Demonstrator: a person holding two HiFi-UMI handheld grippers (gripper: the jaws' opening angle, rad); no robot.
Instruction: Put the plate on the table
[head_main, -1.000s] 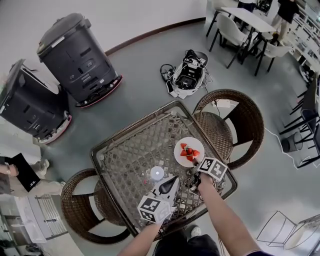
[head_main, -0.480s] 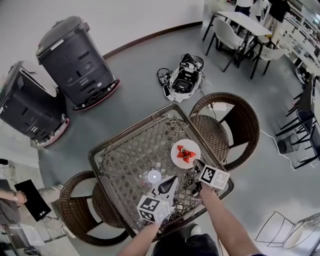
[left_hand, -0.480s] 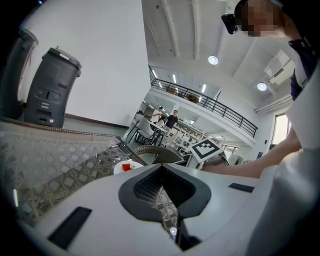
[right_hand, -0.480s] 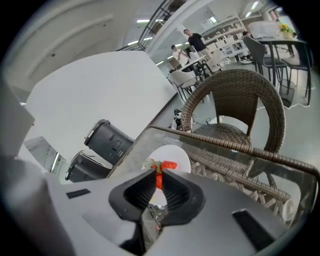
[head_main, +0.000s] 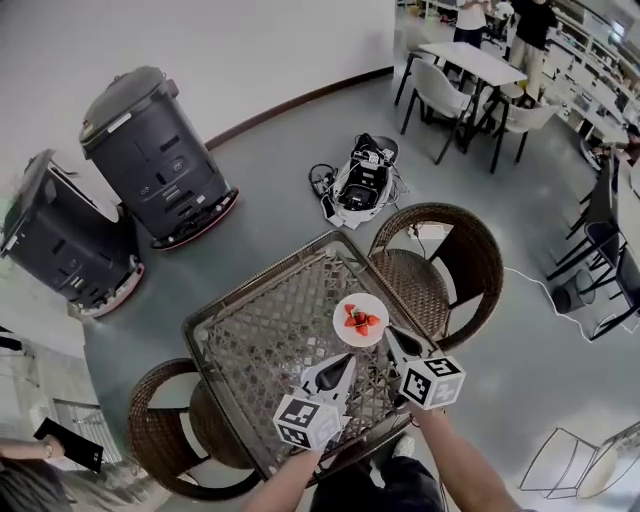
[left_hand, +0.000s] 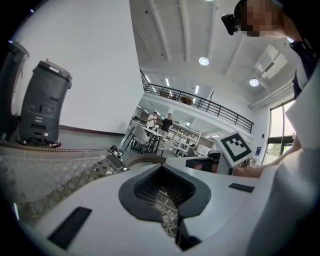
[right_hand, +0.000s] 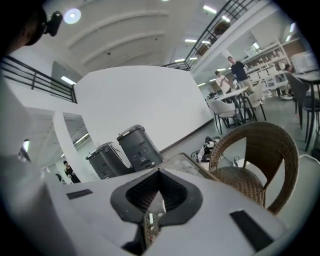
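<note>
On the head view I have the plate (head_main: 341, 309) sitting on the table (head_main: 255, 340), close to its right edge, with cut strawberries (head_main: 360, 321) on it. Neither gripper view shows the plate, as both cameras are tilted up off the tabletop.

The right gripper (head_main: 392, 336) has its tip just beside the plate's near rim. I cannot tell whether it touches. Its own view shows the jaws pressed together with nothing between them. That view also gives me a wicker chair (right_hand: 257, 157), two grey machines (right_hand: 131, 147) against the white wall, and people (right_hand: 235, 70) standing at far tables.

The left gripper (head_main: 347, 362) lies over the middle of the table, well apart from the plate. Its jaws are closed too, and only a sliver of the table's weave shows through the seam. Its view catches what the head view cannot: a balcony rail (left_hand: 200, 102) under ceiling lights (left_hand: 203, 61), and the right gripper's marker cube (left_hand: 235, 146) from the side.

The only print I can make out is the black-and-white square pattern on each cube. A pale label strip on the nearer grey machine is too small to read.

Both bare forearms (head_main: 462, 462) come in from the bottom edge. The left gripper points up and to the right, and the right one points up and to the left, towards the plate.
</note>
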